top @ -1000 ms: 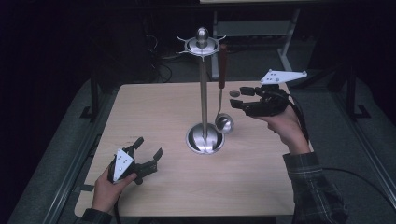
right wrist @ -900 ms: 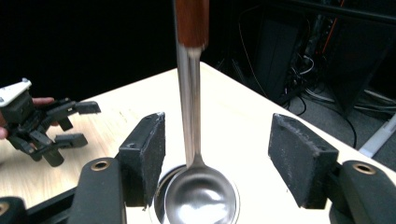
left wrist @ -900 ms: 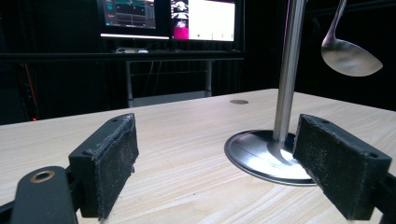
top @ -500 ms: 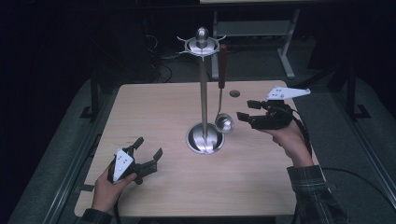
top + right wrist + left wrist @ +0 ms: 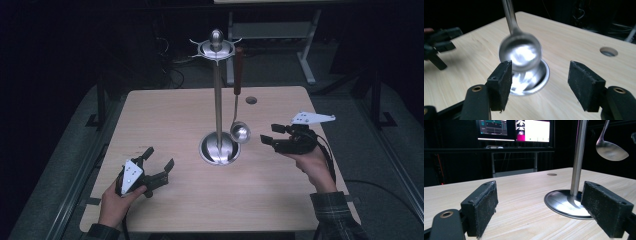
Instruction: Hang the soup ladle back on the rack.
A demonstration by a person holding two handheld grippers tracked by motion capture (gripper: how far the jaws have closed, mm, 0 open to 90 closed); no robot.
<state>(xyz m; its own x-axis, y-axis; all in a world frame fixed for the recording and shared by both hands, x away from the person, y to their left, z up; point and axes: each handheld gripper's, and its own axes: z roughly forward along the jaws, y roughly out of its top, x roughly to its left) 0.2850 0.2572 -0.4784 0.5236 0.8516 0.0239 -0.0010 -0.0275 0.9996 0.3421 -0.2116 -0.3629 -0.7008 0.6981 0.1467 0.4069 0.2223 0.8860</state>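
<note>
From the high view, the ladle point(image 5: 240, 131) hangs by its dark reddish handle from the hook ring atop the utensil stand point(image 5: 218, 100), its bowl dangling just beside the stand's round base. That reads as the hanging job done, or a pickup not yet begun; nothing is held. The right gripper point(image 5: 270, 136) sits near the bowl, jaws apart and empty. The left gripper point(image 5: 159, 159) rests low near the front of the wooden table point(image 5: 165, 115), jaws spread wide, well apart from the stand.

Over to the left gripper view: the left gripper point(image 5: 539, 207) shows fuzzy black pads either side of pale, fine-grained wood. The stand point(image 5: 579, 160) is a slim brushed-metal pole on a mirror-polished disc, and the ladle point(image 5: 610, 150) bowl floats above, smooth and rounded.

Right gripper view now: the right gripper point(image 5: 540, 82) is open, the ladle point(image 5: 520, 53) bowl blurred and gleaming just beyond its left pad, clear of the tabletop. Whether it touches the pad, I can't tell. A round hole point(image 5: 608, 51) sits in the table beyond.
</note>
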